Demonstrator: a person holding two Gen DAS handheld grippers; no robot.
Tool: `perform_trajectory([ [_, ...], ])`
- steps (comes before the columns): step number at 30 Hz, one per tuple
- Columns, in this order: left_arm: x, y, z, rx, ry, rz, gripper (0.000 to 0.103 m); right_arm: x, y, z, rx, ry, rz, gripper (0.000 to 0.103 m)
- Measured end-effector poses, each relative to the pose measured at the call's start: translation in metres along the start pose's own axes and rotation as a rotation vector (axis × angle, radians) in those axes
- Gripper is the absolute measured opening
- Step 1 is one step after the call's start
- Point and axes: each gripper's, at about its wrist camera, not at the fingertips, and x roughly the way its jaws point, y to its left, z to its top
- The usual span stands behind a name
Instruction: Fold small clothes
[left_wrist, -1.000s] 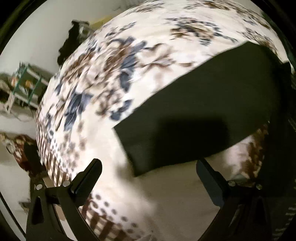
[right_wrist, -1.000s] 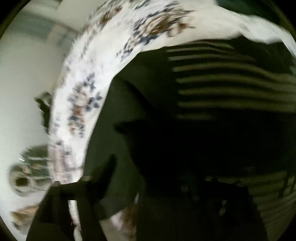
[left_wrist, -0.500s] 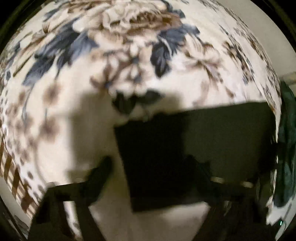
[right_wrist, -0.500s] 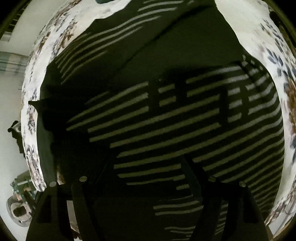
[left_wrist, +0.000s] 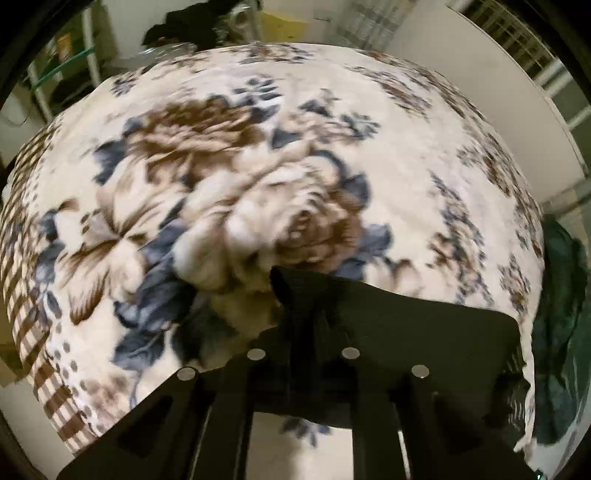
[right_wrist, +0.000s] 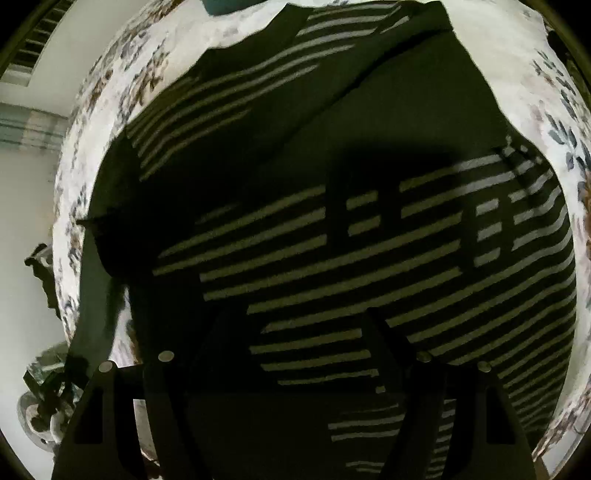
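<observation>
A corner of the dark garment is being pinched by the left gripper (left_wrist: 301, 332) while the right gripper (right_wrist: 295, 332) is held wide above the striped panel.

The dark green knitted top with pale grey stripes (right_wrist: 369, 240) is spread across the cream plush blanket printed with brown and blue-grey flowers (left_wrist: 258, 166), and its plain dark edge (left_wrist: 406, 332) is seen in the left wrist view. The left jaws are closing, and a raised fold of that edge is caught between them. The right jaws are released, with nothing between them. A thin bite is judged the main risk: the corner could be lost if it is pulled across, or the fluffy blanket pile could be gathered with it. With the striped body unheld, the whole top might be dragged rather than folded.
</observation>
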Motion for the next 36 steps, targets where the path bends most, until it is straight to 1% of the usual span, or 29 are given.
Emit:
perform_trajectory([
  [2,-0.012,-0.02,-0.009,0.059,-0.004,0.021,0.011,-0.006,-0.002,0.002,0.025,-0.009,0.03,0.077],
  [3,-0.018,-0.032,-0.014,0.087,-0.006,0.028,0.019,-0.01,-0.006,0.005,0.041,-0.007,0.045,0.077],
  [4,-0.024,-0.044,-0.021,0.113,-0.009,0.024,0.031,-0.012,-0.005,0.008,0.058,-0.006,0.061,0.077],
  [5,-0.032,-0.062,-0.036,0.147,-0.017,0.018,0.038,-0.016,-0.011,0.011,0.071,-0.006,0.074,0.077],
  [6,-0.036,-0.073,-0.042,0.162,-0.017,0.01,0.055,-0.018,-0.016,0.014,0.081,-0.003,0.085,0.077],
  [7,-0.041,-0.093,-0.059,0.188,-0.015,-0.015,0.063,-0.021,-0.022,0.018,0.091,0.001,0.101,0.077],
  [8,-0.041,-0.109,-0.069,0.208,-0.005,-0.041,0.063,-0.024,-0.029,0.021,0.099,0.002,0.118,0.077],
  [10,-0.031,-0.151,-0.097,0.261,0.067,-0.111,0.063,-0.029,-0.041,0.032,0.115,-0.006,0.155,0.077],
  [11,-0.022,-0.175,-0.115,0.293,0.121,-0.146,0.063,-0.03,-0.046,0.04,0.124,-0.01,0.177,0.077],
  [15,0.025,-0.26,-0.174,0.378,0.264,-0.231,0.063,-0.026,-0.06,0.074,0.183,-0.031,0.276,0.077],
  [16,0.036,-0.273,-0.181,0.386,0.289,-0.238,0.063,-0.02,-0.063,0.086,0.203,-0.026,0.307,0.077],
  [17,0.055,-0.292,-0.192,0.387,0.323,-0.239,0.063,-0.013,-0.063,0.097,0.221,-0.015,0.332,0.077],
  [19,0.081,-0.313,-0.2,0.38,0.374,-0.252,0.063,0.009,-0.06,0.121,0.254,0.032,0.384,0.077],
  [20,0.097,-0.325,-0.203,0.375,0.399,-0.232,0.063,0.02,-0.057,0.132,0.261,0.06,0.402,0.077],
  [22,0.122,-0.339,-0.2,0.343,0.438,-0.231,0.063,0.045,-0.049,0.154,0.267,0.126,0.416,0.077],
  [23,0.13,-0.344,-0.196,0.326,0.442,-0.213,0.063,0.054,-0.045,0.163,0.271,0.149,0.427,0.077],
  [24,0.133,-0.348,-0.191,0.309,0.439,-0.214,0.063,0.061,-0.042,0.173,0.28,0.163,0.448,0.077],
  [25,0.135,-0.352,-0.18,0.275,0.425,-0.224,0.063,0.063,-0.038,0.182,0.29,0.16,0.477,0.077],
  [27,0.13,-0.359,-0.159,0.227,0.385,-0.255,0.063,0.06,-0.032,0.2,0.308,0.122,0.545,0.077],
  [28,0.127,-0.364,-0.147,0.214,0.351,-0.268,0.063,0.056,-0.03,0.21,0.323,0.093,0.596,0.077],
  [31,0.115,-0.378,-0.106,0.211,0.23,-0.272,0.063,0.045,-0.026,0.234,0.368,0.011,0.706,0.077],
  [33,0.106,-0.379,-0.082,0.207,0.169,-0.268,0.063,0.039,-0.025,0.244,0.375,-0.025,0.724,0.077],
  [36,0.091,-0.376,-0.071,0.251,0.118,-0.244,0.063,0.028,-0.022,0.243,0.302,-0.044,0.657,0.077],
])
